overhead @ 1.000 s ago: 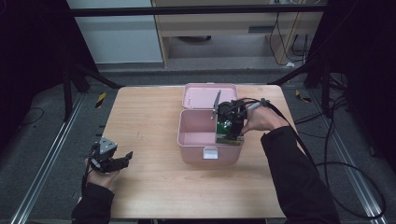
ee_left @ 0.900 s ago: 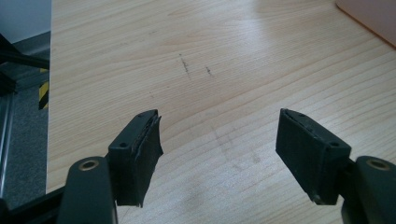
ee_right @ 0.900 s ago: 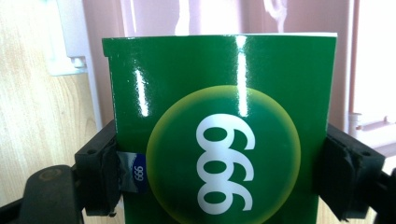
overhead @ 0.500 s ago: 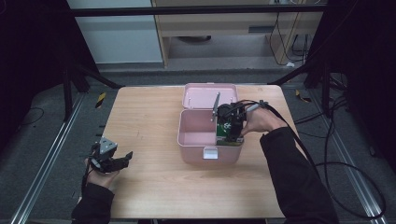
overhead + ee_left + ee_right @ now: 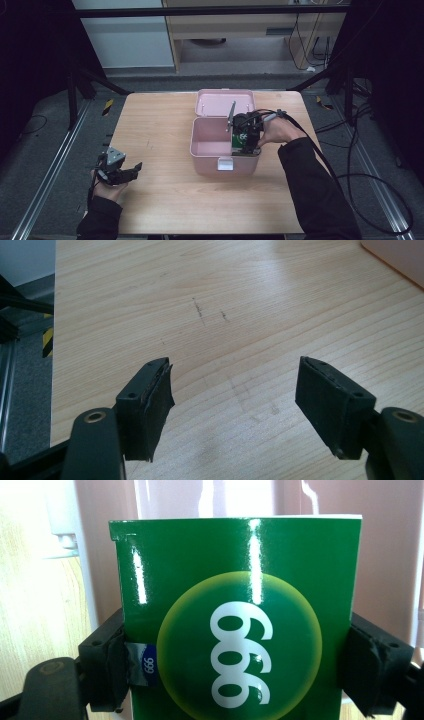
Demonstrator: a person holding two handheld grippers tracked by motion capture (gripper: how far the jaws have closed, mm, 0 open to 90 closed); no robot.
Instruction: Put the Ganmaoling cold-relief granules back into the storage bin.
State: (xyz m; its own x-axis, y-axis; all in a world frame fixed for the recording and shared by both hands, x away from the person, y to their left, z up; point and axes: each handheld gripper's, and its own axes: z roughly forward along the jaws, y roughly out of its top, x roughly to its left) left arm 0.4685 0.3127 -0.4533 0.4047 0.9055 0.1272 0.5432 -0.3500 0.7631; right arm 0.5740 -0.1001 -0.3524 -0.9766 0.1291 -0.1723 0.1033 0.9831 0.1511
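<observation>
A pink box point(image 5: 215, 145) is seen standing open near the middle of the wooden worktop point(image 5: 160, 200), somewhat toward its right edge, with its lid point(image 5: 222, 102) laid back flat toward the far edge. A white latch point(image 5: 225, 164) is carried on the near wall of the box.

The right tool point(image 5: 246, 142) is held at the right end of the box, over its right wall, by a hand in a dark sleeve that comes in from the near right corner. A green carton point(image 5: 235, 630) is clamped between its two jaws, one jaw pressed against each side. In the right gripper view, a paler green disc with white numerals is shown on the carton's glossy face (the numerals read upside down from that camera), and a small blue tab point(image 5: 147, 666) is seen at the carton's left side beside the jaw. The pink inside of the box lies behind the carton in that view. From the high view it cannot be told whether the carton is touching the box floor.

The left tool point(image 5: 120, 172) is held low at the left edge of the worktop, toward the near left corner, well apart from the box. Its jaws are spread wide with nothing between them, and bare wood with a few faint dark marks point(image 5: 200, 307) is seen beyond them.
</observation>
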